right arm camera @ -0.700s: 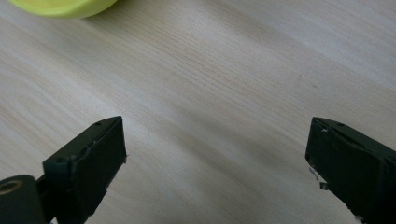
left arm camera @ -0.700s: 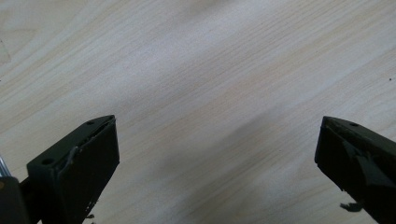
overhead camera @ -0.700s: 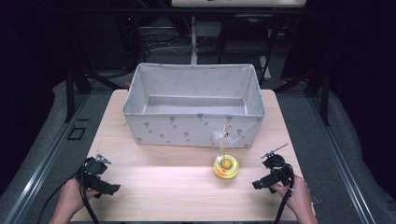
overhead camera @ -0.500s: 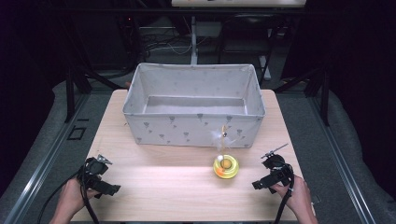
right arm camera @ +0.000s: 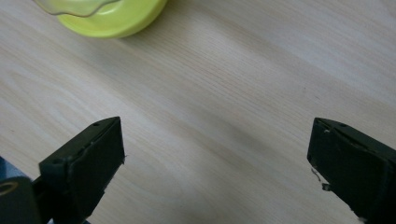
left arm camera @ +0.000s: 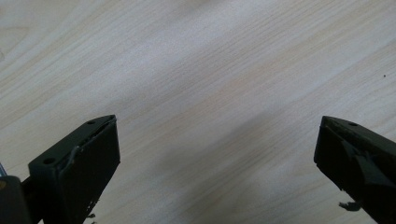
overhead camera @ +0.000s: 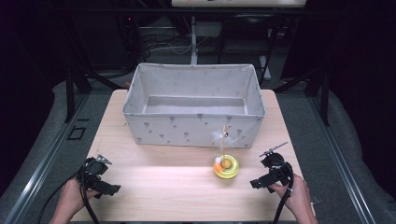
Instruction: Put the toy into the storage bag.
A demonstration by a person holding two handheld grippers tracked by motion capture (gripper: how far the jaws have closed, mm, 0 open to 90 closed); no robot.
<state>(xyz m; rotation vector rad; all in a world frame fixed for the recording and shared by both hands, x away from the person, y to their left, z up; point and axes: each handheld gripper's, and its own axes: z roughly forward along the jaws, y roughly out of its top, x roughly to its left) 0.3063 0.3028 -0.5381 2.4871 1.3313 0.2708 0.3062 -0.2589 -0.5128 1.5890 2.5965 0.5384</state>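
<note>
A yellow round toy (overhead camera: 226,166) with an upright wand and feathers stands on the wooden table (overhead camera: 177,182), just in front of the fabric box (overhead camera: 194,126). Its yellow edge (right arm camera: 109,16) shows at the top left of the right gripper view. My right gripper (overhead camera: 257,182) rests near the table's front right, a short way right of the toy, jaws wide apart over bare wood. My left gripper (overhead camera: 108,189) sits at the front left, also open, with nothing between its jaws. A hand holds each gripper.
The grey fabric box with a triangle pattern takes up the back half of the table and looks hollow inside. Bare wood lies between the two grippers. Dark floor and metal frames surround the table.
</note>
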